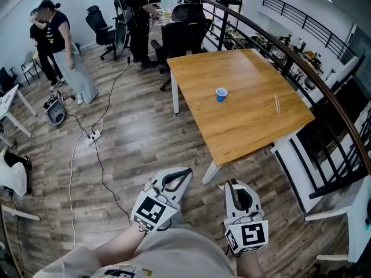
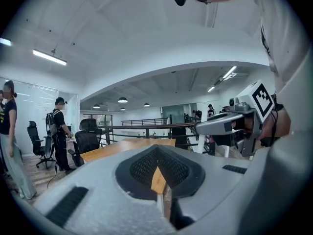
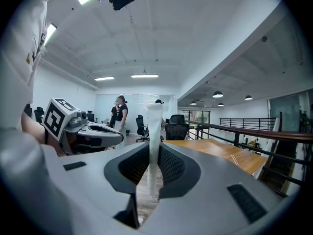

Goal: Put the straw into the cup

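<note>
I am holding the straw point(image 3: 154, 126) upright in my right gripper point(image 3: 154, 153), the jaws pinching it about mid-length, so a long part is standing above them and a shorter end is hanging below. It looks like a white paper-wrapped straw, though the wide-angle view is too soft for me to be sure. I am judging it to be very light, thin and easy to crush or kink, so a gentle pinch near the middle suits it, with the free lower end leading into the cup. My left gripper point(image 2: 157, 153) is carrying nothing, its jaws pressing together with only a sliver of desk showing through. The cup point(image 1: 221, 94) is sitting upright near the middle of the desk point(image 1: 243, 126), a little toward its left edge. It is small and probably light enough to tip if the straw knocks its rim. The head view is showing me what the gripper views are not: the cup, a thin stick point(image 1: 277, 104) lying by the right edge, and both grippers hanging well apart from the desk's near corner. Only the right gripper view is showing the straw and my hold on it plainly.
</note>
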Tool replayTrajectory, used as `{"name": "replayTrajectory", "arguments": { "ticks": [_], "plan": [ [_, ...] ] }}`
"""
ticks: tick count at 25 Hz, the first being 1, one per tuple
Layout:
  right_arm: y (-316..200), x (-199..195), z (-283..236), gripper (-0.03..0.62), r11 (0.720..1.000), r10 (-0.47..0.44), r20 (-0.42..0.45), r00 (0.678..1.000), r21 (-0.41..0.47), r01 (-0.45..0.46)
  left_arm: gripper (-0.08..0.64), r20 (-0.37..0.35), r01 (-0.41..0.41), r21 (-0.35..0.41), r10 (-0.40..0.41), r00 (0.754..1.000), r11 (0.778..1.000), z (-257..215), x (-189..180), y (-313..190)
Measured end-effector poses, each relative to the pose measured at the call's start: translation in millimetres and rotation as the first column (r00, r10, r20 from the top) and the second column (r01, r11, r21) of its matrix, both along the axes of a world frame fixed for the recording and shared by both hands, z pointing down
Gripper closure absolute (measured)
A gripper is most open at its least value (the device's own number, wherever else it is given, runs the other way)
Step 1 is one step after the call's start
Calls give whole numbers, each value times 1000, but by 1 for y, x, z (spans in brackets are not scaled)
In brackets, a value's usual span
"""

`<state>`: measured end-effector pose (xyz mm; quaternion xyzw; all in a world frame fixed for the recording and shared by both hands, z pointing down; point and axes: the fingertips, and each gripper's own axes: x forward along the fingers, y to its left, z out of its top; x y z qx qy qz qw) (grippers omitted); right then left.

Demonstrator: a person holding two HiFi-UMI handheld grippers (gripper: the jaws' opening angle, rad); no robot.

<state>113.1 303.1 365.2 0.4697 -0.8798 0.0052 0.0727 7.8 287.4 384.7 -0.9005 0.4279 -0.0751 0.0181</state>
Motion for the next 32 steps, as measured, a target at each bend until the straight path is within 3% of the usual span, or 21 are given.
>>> {"name": "replayTrajectory", "arguments": {
  "ticks": [3,8,17,25,29,32],
  "plan": [
    [-7,-3,-1,538,1000,-9,-13,1000,16,9,546,-24,1,-15,-1,1000,1000,3,4,-12],
    [-30,-7,-1,538,999,1,-4,1000,40,-1,546,-5,-49,33,49,999,998,5,14,-37],
    [-96,-15,17,538,1000,26,-5,1000,2,-26,546,-40,-84,-13,83,996,996,21,9,-107],
    [-195,-27,10,538,997,64,-13,998,-38,-65,546,-28,-136,-50,134,991,989,22,2,-207],
    [-245,-33,2,538,992,91,27,995,-91,-88,546,-85,-150,-88,143,986,985,11,-9,-260],
    [-287,-40,6,538,985,112,55,992,-137,-103,546,-88,-154,-114,145,986,981,12,-20,-303]
  ]
}}
